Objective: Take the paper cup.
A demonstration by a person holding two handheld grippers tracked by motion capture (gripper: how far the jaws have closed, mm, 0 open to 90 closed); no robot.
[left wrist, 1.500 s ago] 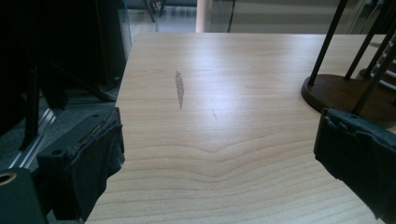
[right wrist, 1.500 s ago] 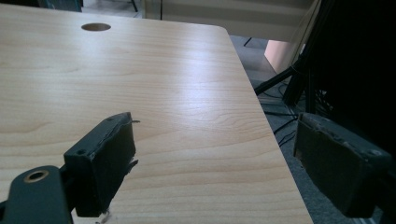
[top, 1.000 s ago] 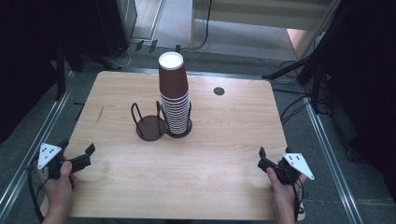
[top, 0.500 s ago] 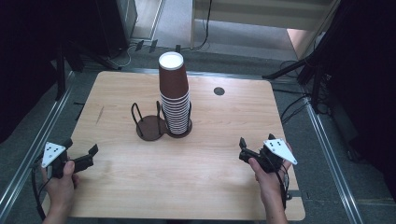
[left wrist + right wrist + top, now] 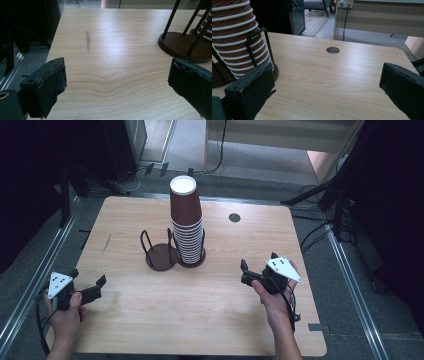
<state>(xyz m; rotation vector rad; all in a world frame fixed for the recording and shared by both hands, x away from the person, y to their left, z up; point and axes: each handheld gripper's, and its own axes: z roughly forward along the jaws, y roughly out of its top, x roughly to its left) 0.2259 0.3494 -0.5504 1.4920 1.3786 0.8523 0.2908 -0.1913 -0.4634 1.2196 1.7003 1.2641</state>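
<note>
No writing shows on the brown cup stack (image 5: 186, 222) in its wire holder (image 5: 161, 251), while the left gripper (image 5: 89, 287) and right gripper (image 5: 257, 267) both gape empty.

Bare light wooden counter (image 5: 200, 310) is being left open between the right tool (image 5: 257, 268) and the tall stack of brown paper cups (image 5: 187, 222). The middle is being blocked by the stack and the dark wire-post cup holder (image 5: 161, 255) just beside it.
</note>
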